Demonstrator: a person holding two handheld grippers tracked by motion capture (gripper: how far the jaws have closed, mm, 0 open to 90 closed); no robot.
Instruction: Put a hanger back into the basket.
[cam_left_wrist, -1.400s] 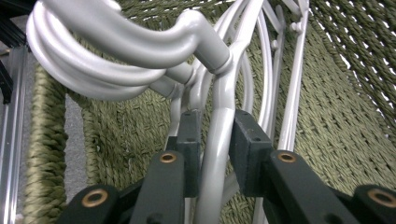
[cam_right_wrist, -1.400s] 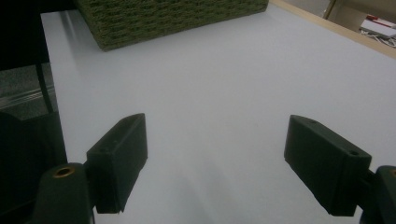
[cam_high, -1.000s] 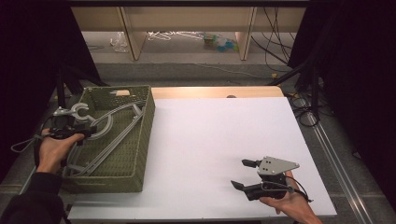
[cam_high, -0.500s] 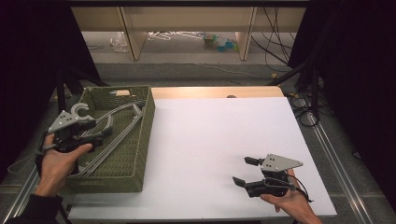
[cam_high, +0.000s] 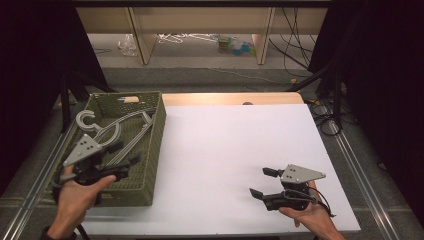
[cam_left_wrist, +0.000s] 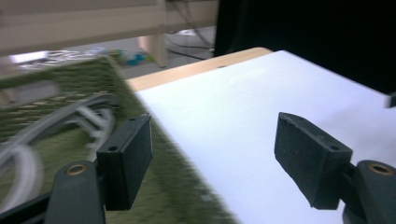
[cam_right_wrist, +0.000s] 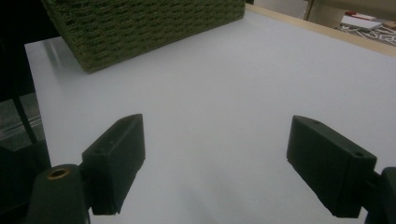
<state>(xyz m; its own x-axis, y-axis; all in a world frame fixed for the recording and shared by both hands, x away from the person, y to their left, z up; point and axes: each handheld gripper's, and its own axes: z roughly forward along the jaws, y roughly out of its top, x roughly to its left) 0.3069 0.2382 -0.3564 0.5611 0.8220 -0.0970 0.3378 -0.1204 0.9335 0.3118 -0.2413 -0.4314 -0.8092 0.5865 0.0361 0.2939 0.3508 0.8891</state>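
Note:
A green woven basket (cam_high: 156, 142) stands on the left of the white table top (cam_high: 235, 140) and holds several grey and white clothes hangers (cam_high: 119, 131). My left gripper (cam_high: 127, 154) hovers over the basket's near end. Its jaws have just been opening and stand wide apart with nothing between them. In the left gripper view, the left gripper (cam_left_wrist: 212, 158) straddles the basket's edge (cam_left_wrist: 182, 186), with the hangers (cam_left_wrist: 28, 140) blurred at the left. My right gripper (cam_high: 260, 182) rests low at the table's near right, open and empty. Beyond the open right gripper (cam_right_wrist: 215, 163), the basket wall (cam_right_wrist: 149, 28) lies far ahead.
A wooden strip (cam_high: 230, 98) borders the table's far edge. Behind it stand shelf legs with clutter on the floor (cam_high: 200, 42). Cables (cam_high: 325, 112) and dark stands run along the right side. Metal rails (cam_high: 30, 200) flank the table at the left.
My left gripper has pulled back from the hangers' hook end toward the basket's near end and risen slightly, with its jaws now wider. The hangers lie where they were. The right gripper has stayed put.

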